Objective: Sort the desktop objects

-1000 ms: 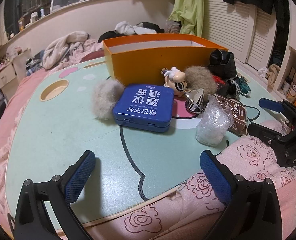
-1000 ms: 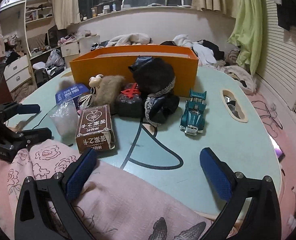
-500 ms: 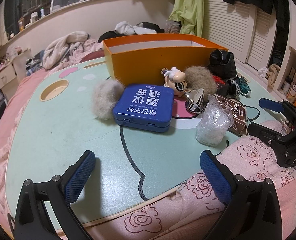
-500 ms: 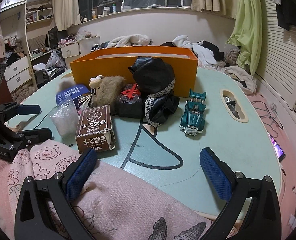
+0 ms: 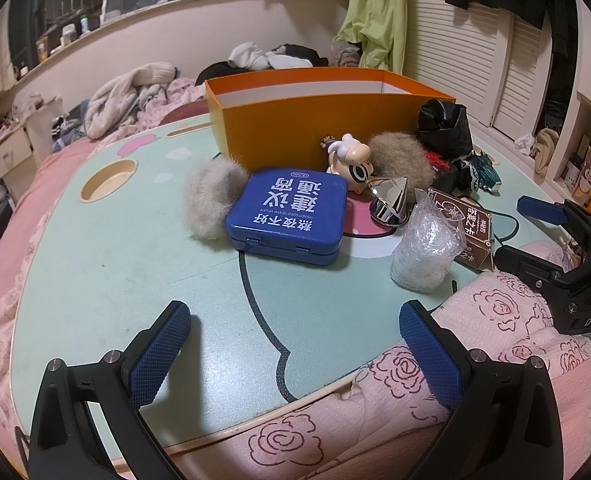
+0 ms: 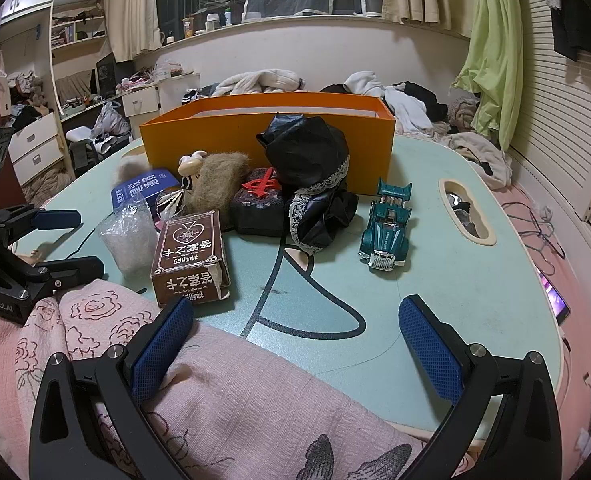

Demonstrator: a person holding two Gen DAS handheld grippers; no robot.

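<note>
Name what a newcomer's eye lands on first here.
Most likely the big orange box at the back of the pale green table, with clutter packed along its front. In that pile the blue case with white characters stands out towards the left, and the teal toy car sits alone towards the right. Both grippers, left and right, hover open and empty at the near edge.
</note>
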